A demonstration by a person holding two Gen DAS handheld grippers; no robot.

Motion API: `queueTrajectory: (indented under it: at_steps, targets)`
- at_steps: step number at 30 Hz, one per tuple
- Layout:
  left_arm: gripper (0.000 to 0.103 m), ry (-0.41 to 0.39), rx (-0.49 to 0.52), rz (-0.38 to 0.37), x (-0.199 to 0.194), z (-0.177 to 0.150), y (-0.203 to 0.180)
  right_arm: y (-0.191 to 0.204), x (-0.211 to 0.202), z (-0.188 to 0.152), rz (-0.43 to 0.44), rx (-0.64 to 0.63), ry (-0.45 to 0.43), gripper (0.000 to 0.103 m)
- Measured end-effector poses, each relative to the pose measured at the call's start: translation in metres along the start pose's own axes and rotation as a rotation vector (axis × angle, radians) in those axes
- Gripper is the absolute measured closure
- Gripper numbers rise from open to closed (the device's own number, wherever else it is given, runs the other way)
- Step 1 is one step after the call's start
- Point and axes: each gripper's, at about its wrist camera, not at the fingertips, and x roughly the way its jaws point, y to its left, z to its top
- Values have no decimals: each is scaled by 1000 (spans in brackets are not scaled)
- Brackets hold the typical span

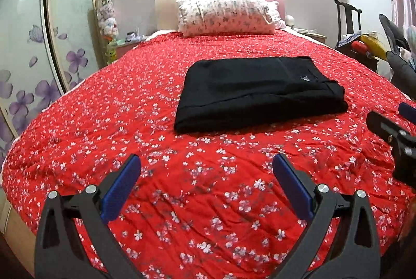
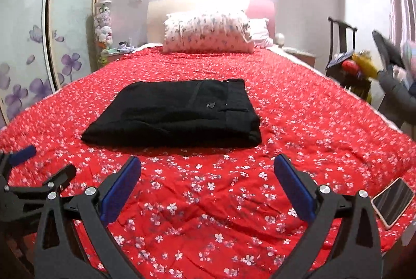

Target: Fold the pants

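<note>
Black pants (image 1: 257,91) lie folded into a compact rectangle on the red floral bedspread (image 1: 130,123), waistband to the right. They also show in the right wrist view (image 2: 176,114). My left gripper (image 1: 206,172) is open and empty, held above the bedspread nearer than the pants. My right gripper (image 2: 206,172) is open and empty, also nearer than the pants. The right gripper shows at the right edge of the left wrist view (image 1: 390,128). The left gripper shows at the left edge of the right wrist view (image 2: 36,169).
A floral pillow (image 1: 226,13) lies at the headboard. A wardrobe with purple flowers (image 1: 39,58) stands at the left. A phone (image 2: 392,201) lies on the bedspread (image 2: 299,110) near the right edge. A chair with clutter (image 1: 364,42) stands at the right.
</note>
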Motion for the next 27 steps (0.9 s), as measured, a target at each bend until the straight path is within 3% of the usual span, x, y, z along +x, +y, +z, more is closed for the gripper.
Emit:
queueTrajectory:
  at_steps: [6, 15, 27]
  targets:
    - [2, 13, -67, -70, 7, -1, 7, 5, -1, -4, -24, 8, -20, 1]
    - [2, -25, -47, -48, 5, -3, 5, 3, 5, -8, -48, 14, -12, 1]
    - [2, -20, -62, -76, 5, -3, 6, 5, 10, -11, -54, 11, 14, 1]
